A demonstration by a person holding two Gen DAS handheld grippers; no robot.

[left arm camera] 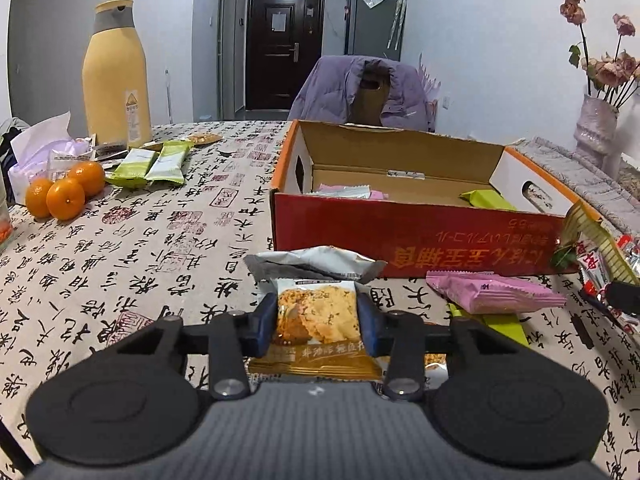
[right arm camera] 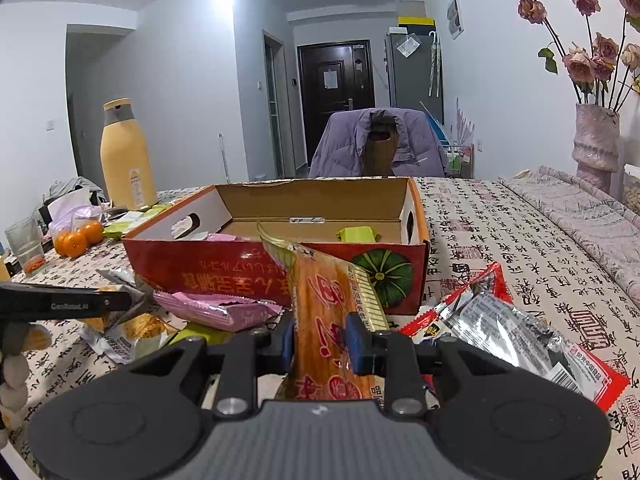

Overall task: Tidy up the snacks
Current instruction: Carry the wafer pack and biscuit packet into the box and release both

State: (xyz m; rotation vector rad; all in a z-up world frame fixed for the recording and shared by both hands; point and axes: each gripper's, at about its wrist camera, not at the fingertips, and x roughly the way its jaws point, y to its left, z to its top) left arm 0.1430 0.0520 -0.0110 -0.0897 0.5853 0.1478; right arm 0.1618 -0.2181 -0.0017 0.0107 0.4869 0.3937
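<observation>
left wrist view: my left gripper (left arm camera: 316, 322) is clamped on a biscuit packet (left arm camera: 316, 312) near the table's front edge, just short of the red cardboard box (left arm camera: 400, 240). a pink packet (left arm camera: 492, 292) lies beside it on the cloth; green packets (left arm camera: 148, 164) sit far left near the oranges (left arm camera: 64, 196).

right wrist view: my right gripper (right arm camera: 322, 344) pinches an orange snack stick (right arm camera: 328, 320), tilted up before the box (right arm camera: 224, 268). a few packets already lie inside; i judge most are left, including the red-and-silver wrapper (right arm camera: 520, 328).
</observation>
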